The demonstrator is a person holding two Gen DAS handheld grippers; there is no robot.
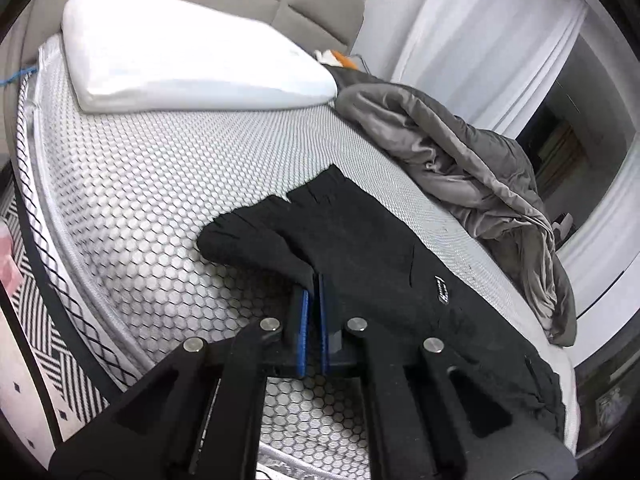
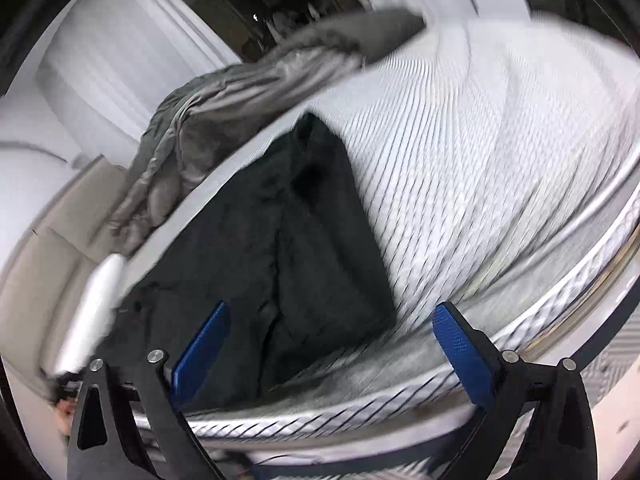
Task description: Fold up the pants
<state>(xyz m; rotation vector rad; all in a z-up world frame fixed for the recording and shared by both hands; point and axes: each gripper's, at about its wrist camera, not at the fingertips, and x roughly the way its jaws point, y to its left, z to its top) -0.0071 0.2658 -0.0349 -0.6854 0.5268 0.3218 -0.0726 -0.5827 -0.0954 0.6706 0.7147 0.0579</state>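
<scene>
My left gripper point(image 1: 313, 280) is pinched tight on the near edge of the black pants point(image 1: 360, 248) spread on the mattress point(image 1: 140, 200) ahead, my right gripper point(image 2: 332, 320) gapes empty above them, needing its own grip before folding.

Both wrist views close above pants point(image 1: 360, 240)

The pants point(image 1: 360, 248) lay on the bed point(image 1: 152, 184), stretched from the near edge toward its middle. In the left wrist view, a pillow point(image 1: 188, 60) sat behind them at the head of the bed, and a crumpled blanket point(image 1: 480, 176) lay to their right, along the far side of the mattress.
</scene>
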